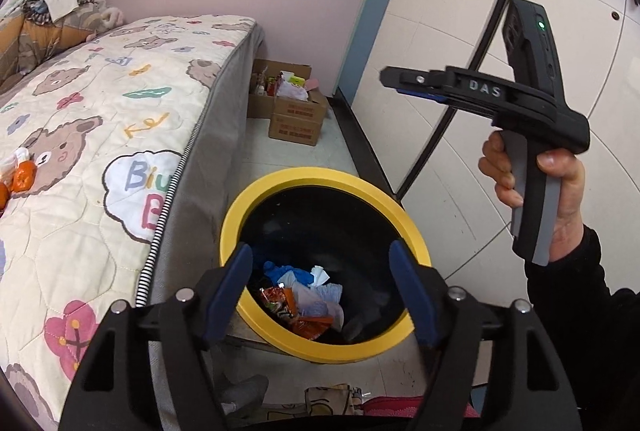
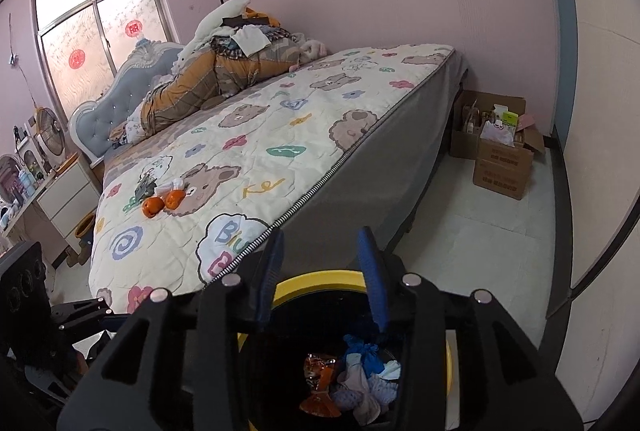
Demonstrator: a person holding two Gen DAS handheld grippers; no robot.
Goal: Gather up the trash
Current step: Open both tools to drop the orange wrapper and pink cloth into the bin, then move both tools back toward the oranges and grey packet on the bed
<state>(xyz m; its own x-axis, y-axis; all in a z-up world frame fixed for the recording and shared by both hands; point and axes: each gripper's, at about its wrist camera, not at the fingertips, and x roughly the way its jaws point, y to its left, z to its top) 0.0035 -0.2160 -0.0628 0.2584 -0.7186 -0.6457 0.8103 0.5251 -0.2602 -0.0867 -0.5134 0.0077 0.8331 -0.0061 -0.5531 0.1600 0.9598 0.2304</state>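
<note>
Hovering: both grippers are hanging over the bin (image 1: 326, 267), which is standing on the floor just beside the bed's (image 1: 120, 135) grey side, near its foot corner, likely so scraps off the quilt need only a short carry.
Bed scraps: orange wrappers (image 2: 162, 203) and a white crumple are lying near the middle of the quilt, well apart from the bin; they are probably waiting as the next pickup.
Left gripper (image 1: 324, 295): its blue fingers (image 1: 232, 283) are standing wide, nothing between them, tilted down into the bin mouth; that spread fits a drop just made, judging by the pose.
Bin: a yellow rim is ringing a black liner; inside, trash (image 1: 308, 295) is piling toward the near wall: an orange snack packet, white tissue, blue cloth-like bits.
Boxes (image 1: 292, 111): open cartons are sitting against the pink wall past the bed's foot, away from the work.
Right gripper (image 2: 322, 283): its fingers are standing narrowly apart and empty, reaching over the bin's rim on the bed side; the right wrist view is showing the same trash below it.
Right hand (image 1: 536, 183): it is gripping the handle, raising the tool above the bin's right edge.
Next: more scraps on the quilt are suggesting another trip.
</note>
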